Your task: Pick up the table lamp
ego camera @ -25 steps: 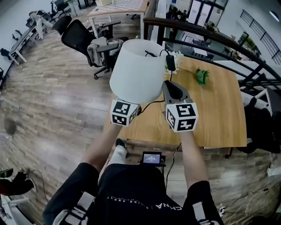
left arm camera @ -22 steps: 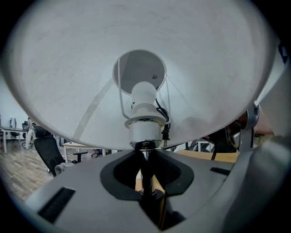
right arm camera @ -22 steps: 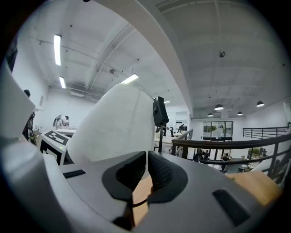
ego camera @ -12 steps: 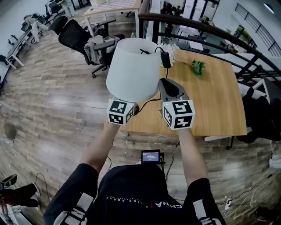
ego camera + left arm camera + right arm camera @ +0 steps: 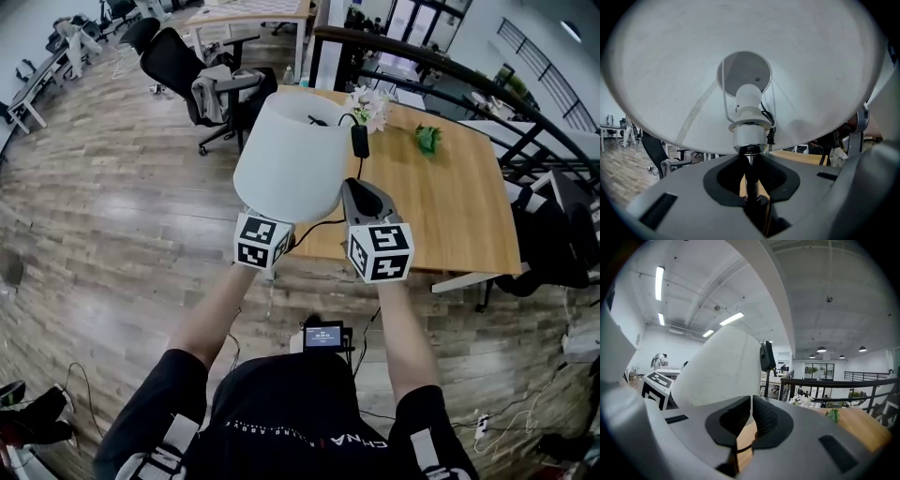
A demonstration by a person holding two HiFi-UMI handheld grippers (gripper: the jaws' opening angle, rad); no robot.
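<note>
The table lamp has a white shade (image 5: pixel 291 159) and hangs in the air, tilted. My left gripper (image 5: pixel 750 157) is shut on its thin dark stem (image 5: pixel 750 180), just below the chrome socket (image 5: pixel 749 136). In the head view only that gripper's marker cube (image 5: pixel 262 241) shows under the shade. My right gripper (image 5: pixel 359 187) floats beside the shade (image 5: pixel 722 366), jaws together. The lamp's black cord block (image 5: pixel 359 141) hangs just above its tip. Its cord runs down behind that tip, and I cannot tell whether it is pinched.
A wooden table (image 5: pixel 450 216) lies ahead with white flowers (image 5: pixel 367 105) and a small green plant (image 5: pixel 428 139) on it. Behind it runs a dark railing (image 5: pixel 450 70). Office chairs (image 5: pixel 202 80) stand on the wood floor to the left.
Both grippers and the lamp have drawn back together from over the table toward its near edge. The grip on the stem is unchanged.
</note>
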